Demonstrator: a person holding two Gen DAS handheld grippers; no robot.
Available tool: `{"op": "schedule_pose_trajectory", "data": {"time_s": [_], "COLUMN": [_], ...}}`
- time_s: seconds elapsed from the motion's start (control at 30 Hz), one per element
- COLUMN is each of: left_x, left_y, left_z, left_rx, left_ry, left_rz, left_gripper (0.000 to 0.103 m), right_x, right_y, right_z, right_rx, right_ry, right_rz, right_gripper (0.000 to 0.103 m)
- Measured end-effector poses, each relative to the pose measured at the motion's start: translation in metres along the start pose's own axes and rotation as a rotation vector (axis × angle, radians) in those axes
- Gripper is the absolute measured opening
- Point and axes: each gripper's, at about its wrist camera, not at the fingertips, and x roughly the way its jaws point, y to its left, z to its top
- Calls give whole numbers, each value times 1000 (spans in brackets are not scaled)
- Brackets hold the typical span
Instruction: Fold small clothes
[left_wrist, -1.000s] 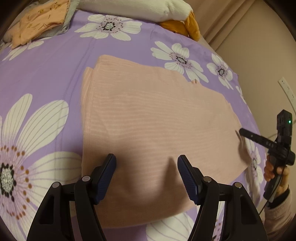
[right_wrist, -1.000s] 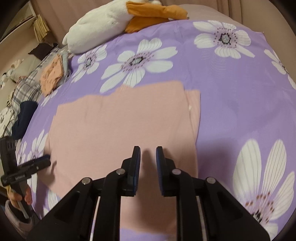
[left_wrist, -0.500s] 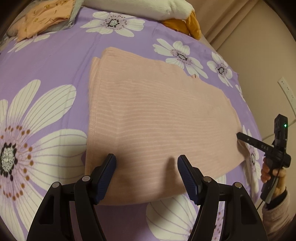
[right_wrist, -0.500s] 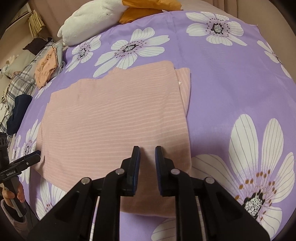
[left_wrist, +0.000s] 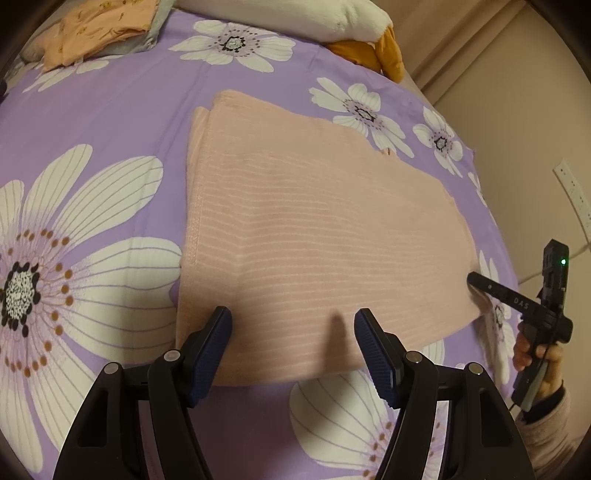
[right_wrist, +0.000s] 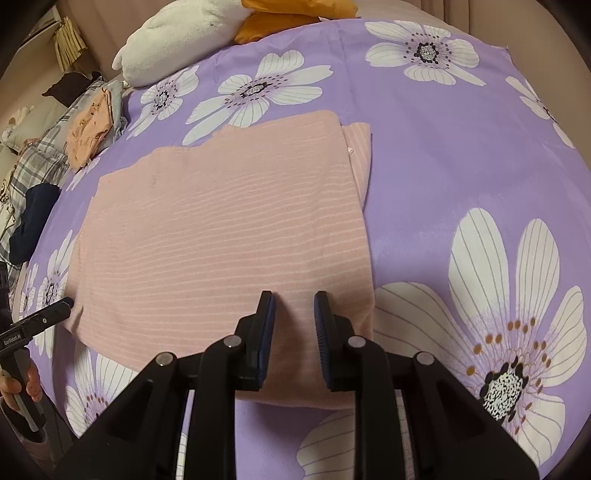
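A pink striped garment (left_wrist: 314, 236) lies flat and folded on the purple flowered bedsheet (left_wrist: 110, 122); it also shows in the right wrist view (right_wrist: 221, 240). My left gripper (left_wrist: 293, 321) is open and empty above the garment's near edge. My right gripper (right_wrist: 294, 306) is open by a narrow gap, empty, above the garment's near right corner. The right gripper also shows in the left wrist view (left_wrist: 476, 280) at the garment's right edge. The left gripper shows in the right wrist view (right_wrist: 62, 306) at the garment's left edge.
A white and orange plush toy (right_wrist: 177, 37) lies at the head of the bed. A folded orange garment (left_wrist: 96, 26) on grey cloth sits at the far left, with plaid and dark clothes (right_wrist: 33, 195) beside it. A wall (left_wrist: 535, 129) stands at the right.
Both grippers have pulled back toward the garment's near edge and risen. The right gripper's jaws have parted slightly. The garment has not moved.
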Motion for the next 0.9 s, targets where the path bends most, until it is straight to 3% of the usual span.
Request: {"op": "schedule_pose_trajectory", "data": {"time_s": [0.5,0.67,0.9], "left_x": [-26,-35,-32], "left_y": [20,34,49], "left_z": [-5,-8,-10], "left_rx": [-78,-134,-189], "left_ry": [-62,-92,-71], "left_rz": [-10,-5,-28], "left_gripper": [69,69,69], "right_x": [-8,-16,-28], "right_y": [3,10,24], "right_z": [-7,-9,-8], "right_rx": [-18,-45,-75], "right_ry": [-16,-38,-71], "right_rz": [-33,-52,-36], "right_gripper": [23,30,36]}}
